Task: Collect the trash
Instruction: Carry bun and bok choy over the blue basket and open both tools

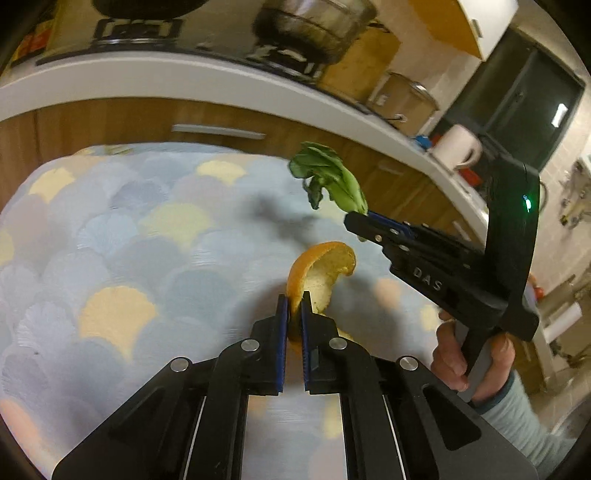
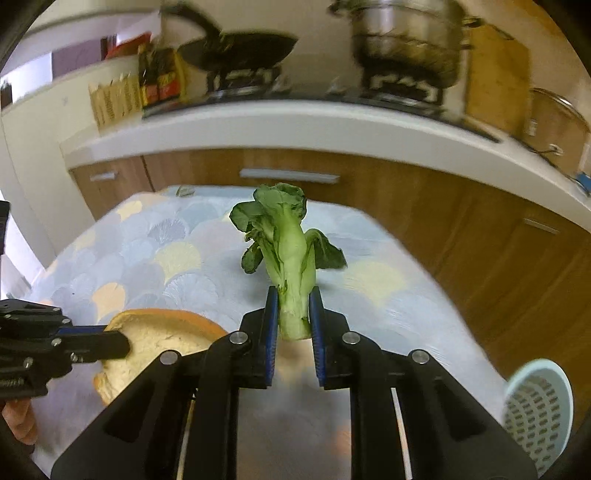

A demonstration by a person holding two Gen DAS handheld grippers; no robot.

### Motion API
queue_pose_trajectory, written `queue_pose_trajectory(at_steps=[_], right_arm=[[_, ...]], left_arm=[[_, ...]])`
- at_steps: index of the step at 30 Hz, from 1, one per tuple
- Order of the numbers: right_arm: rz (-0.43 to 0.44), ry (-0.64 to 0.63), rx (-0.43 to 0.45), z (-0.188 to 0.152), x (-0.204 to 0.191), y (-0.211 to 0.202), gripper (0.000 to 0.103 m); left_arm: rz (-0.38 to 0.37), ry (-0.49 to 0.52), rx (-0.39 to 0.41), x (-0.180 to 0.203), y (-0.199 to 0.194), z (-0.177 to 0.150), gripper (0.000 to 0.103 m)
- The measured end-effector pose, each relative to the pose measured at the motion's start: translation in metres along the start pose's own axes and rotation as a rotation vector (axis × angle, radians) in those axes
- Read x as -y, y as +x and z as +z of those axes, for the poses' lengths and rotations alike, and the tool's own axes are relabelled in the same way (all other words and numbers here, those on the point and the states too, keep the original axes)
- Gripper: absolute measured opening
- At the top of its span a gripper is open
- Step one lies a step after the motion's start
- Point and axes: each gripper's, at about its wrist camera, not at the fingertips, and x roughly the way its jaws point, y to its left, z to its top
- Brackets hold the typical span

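Observation:
My left gripper (image 1: 294,302) is shut on a curled orange peel (image 1: 321,271) and holds it above the table with the scallop-patterned cloth (image 1: 129,240). My right gripper (image 2: 293,295) is shut on the pale stalk of a green leafy vegetable scrap (image 2: 286,236), held upright above the cloth. The right gripper also shows in the left wrist view (image 1: 356,218) with the leaf (image 1: 328,177) at its tip. The left gripper (image 2: 122,341) and its peel (image 2: 162,336) show at the lower left of the right wrist view.
A light blue perforated basket (image 2: 539,406) sits at the table's right edge. Behind the table runs a white counter (image 2: 295,125) over wooden cabinets (image 2: 406,206), with a stove, a black pan (image 2: 240,48) and steel pots (image 2: 402,33).

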Motion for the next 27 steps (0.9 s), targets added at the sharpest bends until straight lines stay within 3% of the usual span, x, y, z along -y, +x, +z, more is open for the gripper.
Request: queue_pose_trajectory(at_steps=[7, 14, 20, 27], right_arm=[[-0.139, 0.127, 0.081, -0.032, 0.078, -0.083, 0.014], [-0.310, 0.290, 0.053, -0.089, 0.165, -0.141, 0.014], [-0.383, 0.439, -0.032, -0.139, 0.225, -0.153, 0.014], [-0.380, 0.568, -0.145, -0.178, 0.263, -0.140, 0.016]], left_arm=[[-0.105, 0.088, 0.014, 0.078, 0.009, 0.012, 0.004], [-0.171, 0.188, -0.044, 0.165, 0.063, 0.013, 0.004], [-0.189, 0.251, -0.117, 0.229, 0.134, 0.009, 0.004], [-0.174, 0.321, -0.180, 0.266, 0.180, -0.005, 0.009]])
